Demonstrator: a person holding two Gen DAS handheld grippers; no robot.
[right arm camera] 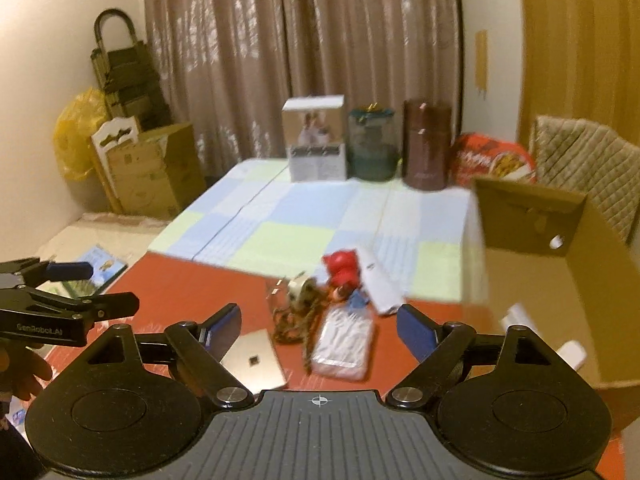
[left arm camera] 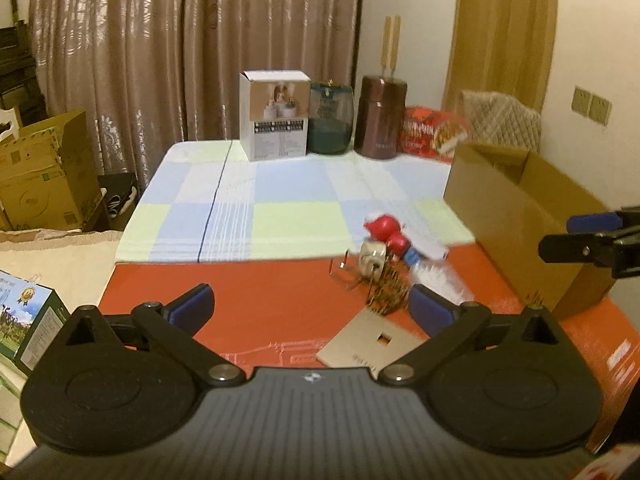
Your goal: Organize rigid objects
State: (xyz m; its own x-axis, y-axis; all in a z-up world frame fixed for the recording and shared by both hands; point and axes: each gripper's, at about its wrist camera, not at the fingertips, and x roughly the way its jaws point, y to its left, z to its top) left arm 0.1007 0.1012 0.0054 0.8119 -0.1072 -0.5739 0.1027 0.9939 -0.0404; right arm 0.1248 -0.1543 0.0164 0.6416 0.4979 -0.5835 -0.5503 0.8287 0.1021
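Note:
A small heap lies on the red tabletop [left arm camera: 240, 304]: a red toy figure [left arm camera: 386, 232], a white tube [left arm camera: 428, 246], a small round white piece [left arm camera: 372, 258], a tangle of brown chain [left arm camera: 386, 296], a clear plastic pack [right arm camera: 344, 340] and a flat tan card [left arm camera: 372, 342] with a square hole. My left gripper [left arm camera: 310, 296] is open and empty, just short of the card. My right gripper [right arm camera: 320, 314] is open too, hovering before the clear pack, holding nothing. An open cardboard box [right arm camera: 560, 280] stands to the right with white items [right arm camera: 572, 354] inside.
A checked cloth [left arm camera: 280, 208] covers the far half of the table. Along its back edge stand a white carton [left arm camera: 276, 116], a green jar [left arm camera: 331, 120], a brown canister [left arm camera: 380, 116] and a red snack bag [left arm camera: 432, 132]. Cardboard boxes [left arm camera: 40, 172] sit at the left.

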